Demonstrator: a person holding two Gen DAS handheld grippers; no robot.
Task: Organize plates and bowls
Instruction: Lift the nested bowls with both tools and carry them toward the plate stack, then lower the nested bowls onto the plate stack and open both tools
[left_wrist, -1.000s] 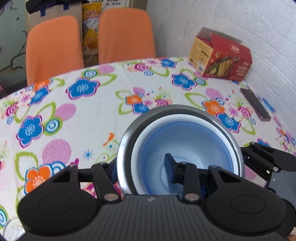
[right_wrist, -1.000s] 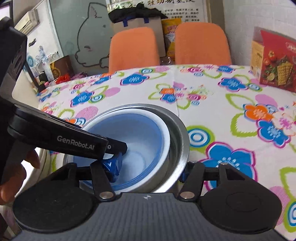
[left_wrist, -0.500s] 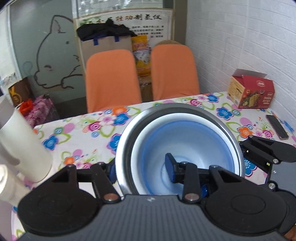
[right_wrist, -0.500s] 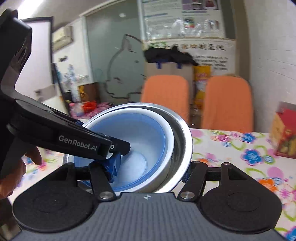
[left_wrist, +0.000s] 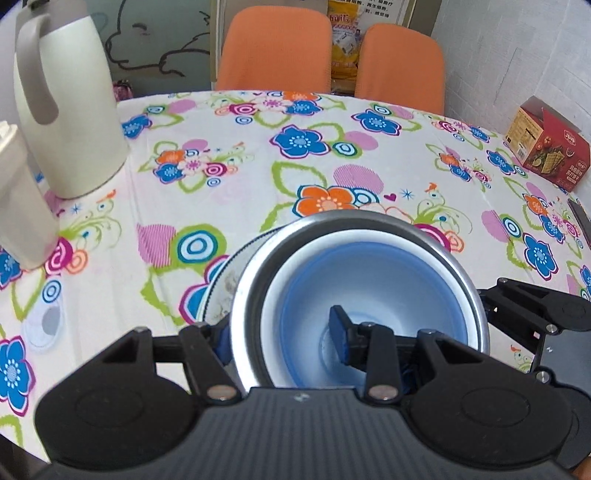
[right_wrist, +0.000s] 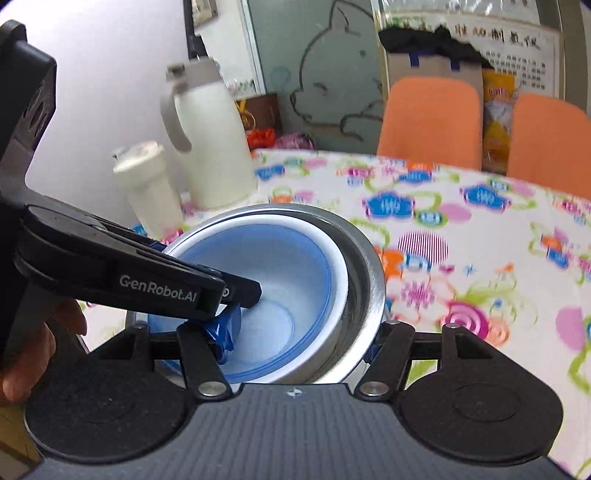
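Observation:
A stack of nested bowls, a steel bowl (left_wrist: 458, 266) holding a white bowl (left_wrist: 291, 273) and a blue bowl (left_wrist: 388, 288), hangs over the flowered tablecloth. My left gripper (left_wrist: 279, 341) is shut on the stack's near wall, one finger inside the blue bowl and one outside the steel. My right gripper (right_wrist: 297, 341) is shut on the stack the same way, across its rim. The steel bowl (right_wrist: 369, 273) and the left gripper (right_wrist: 229, 291) also show in the right wrist view. A plate (left_wrist: 221, 291) with a dotted rim peeks out from under the stack's left side.
A white thermos jug (left_wrist: 66, 103) and a white tumbler (left_wrist: 22, 206) stand at the table's left. A red cracker box (left_wrist: 546, 147) and a dark flat device (left_wrist: 581, 221) lie at the right. Two orange chairs (left_wrist: 273, 48) stand behind the table. A hand (right_wrist: 33, 350) holds the left gripper.
Both grippers carried the bowl stack leftward across the table, still gripping it. The jug and tumbler came into view, and a plate now shows beneath the stack.

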